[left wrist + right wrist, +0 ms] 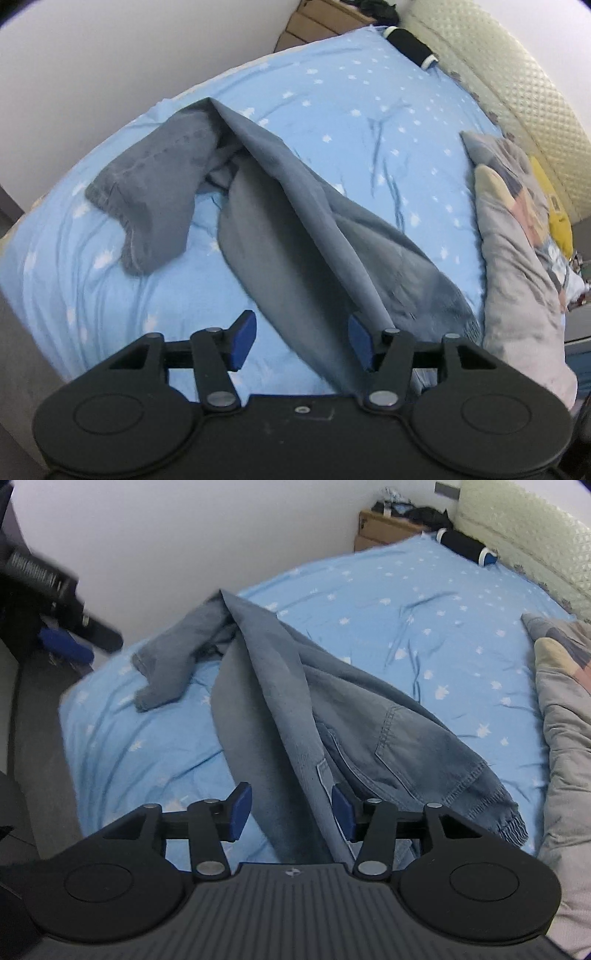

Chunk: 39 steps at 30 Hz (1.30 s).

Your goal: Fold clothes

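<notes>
A pair of blue-grey jeans [295,229] lies crumpled on a light blue bed sheet with white stars [369,110]. One leg with an elastic cuff bends off to the left [147,192]. My left gripper [301,343] is open, its blue pads wide apart, with a raised fold of the denim running between them. In the right wrist view the same jeans [280,701] pass between the pads of my right gripper [291,816], which is also open. A pocket and a cuffed leg [443,760] lie to its right. The other gripper [66,642] shows at far left.
A grey patterned quilt [517,236] is bunched along the bed's right side. A black roll [410,44] lies at the far end by a padded cream headboard [517,74]. A cardboard box [384,528] stands in the corner. A white wall runs along the left.
</notes>
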Motion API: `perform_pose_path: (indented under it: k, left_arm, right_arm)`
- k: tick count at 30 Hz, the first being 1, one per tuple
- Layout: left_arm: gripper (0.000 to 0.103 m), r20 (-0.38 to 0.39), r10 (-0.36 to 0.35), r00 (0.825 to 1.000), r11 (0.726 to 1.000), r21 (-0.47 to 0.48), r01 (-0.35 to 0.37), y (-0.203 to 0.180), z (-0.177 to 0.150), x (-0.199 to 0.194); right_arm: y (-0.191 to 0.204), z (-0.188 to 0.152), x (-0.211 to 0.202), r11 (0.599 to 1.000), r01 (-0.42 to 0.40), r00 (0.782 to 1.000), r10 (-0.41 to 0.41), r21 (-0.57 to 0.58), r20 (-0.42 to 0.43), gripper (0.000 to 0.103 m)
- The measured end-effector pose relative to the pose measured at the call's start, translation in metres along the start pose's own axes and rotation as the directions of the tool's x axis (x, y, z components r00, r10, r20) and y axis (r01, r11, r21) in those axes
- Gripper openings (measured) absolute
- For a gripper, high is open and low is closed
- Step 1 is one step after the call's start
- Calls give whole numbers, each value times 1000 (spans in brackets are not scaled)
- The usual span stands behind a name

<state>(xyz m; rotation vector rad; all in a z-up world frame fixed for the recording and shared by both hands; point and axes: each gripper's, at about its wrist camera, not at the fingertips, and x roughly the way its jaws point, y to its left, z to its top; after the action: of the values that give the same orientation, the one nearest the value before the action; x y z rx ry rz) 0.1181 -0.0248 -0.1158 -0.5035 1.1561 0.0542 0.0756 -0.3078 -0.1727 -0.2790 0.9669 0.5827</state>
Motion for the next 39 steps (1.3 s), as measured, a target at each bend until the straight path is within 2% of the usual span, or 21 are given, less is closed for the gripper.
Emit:
perform_pose_path:
  k: [6,13,16,20,23,26,27,28,30,32,33,34,36,39]
  left_arm:
    - [53,-39,-43,998,997,-62,41,49,94,61]
    - [53,-100,-104,990,962,-261,75,108,182,136]
    - [53,-99,-129,987,932,-352,86,126,208,160]
    - [53,-81,-141,987,873,-481,85,148,236,186]
    - [53,-74,-134,988,825,-560,70,164,251,202]
    - [52,-84,-130,988,796,-603,54,174,255,210]
    - [50,-87,-129,988,786,-616,49,178,257,213]
    - [47,-91,-128,988,775,-630,43,181,258,216]
    - [43,-97,-126,987,754,-657,32,188,261,222]
    - [32,-104,-124,987,745,-666,24,191,261,222]
    - [26,-99,-130,986,746,-665,32,192,261,220]
    - [16,-90,-140,986,748,-662,46,193,261,217]
    - [5,-70,-154,986,754,-653,71,194,260,211]
    - [2,-26,-154,988,792,-602,107,189,261,184]
  right_arm:
    - [17,35,58,996,86,992,-87,-16,-93,51]
    - [35,71,115,985,157,973,-167,-78,-161,51]
    - [42,81,131,980,163,965,-182,-114,-191,51]
    - [47,92,144,964,199,952,-233,-175,-200,51]
    - [46,99,157,965,204,944,-238,-165,-230,50]
    - [46,104,173,963,204,936,-244,-176,-252,43]
    - [47,106,177,962,206,933,-249,-180,-261,38]
    - [47,107,179,961,209,930,-253,-180,-267,23]
    - [47,111,181,963,214,929,-253,-165,-271,2]
    - [47,114,175,968,208,932,-240,-143,-271,1]
    - [48,114,171,970,200,936,-231,-138,-267,0]
    - [50,114,165,972,188,940,-219,-140,-263,0]
    - [55,114,154,977,162,948,-194,-140,-253,0]
    - [64,111,132,983,116,961,-148,-145,-232,0]
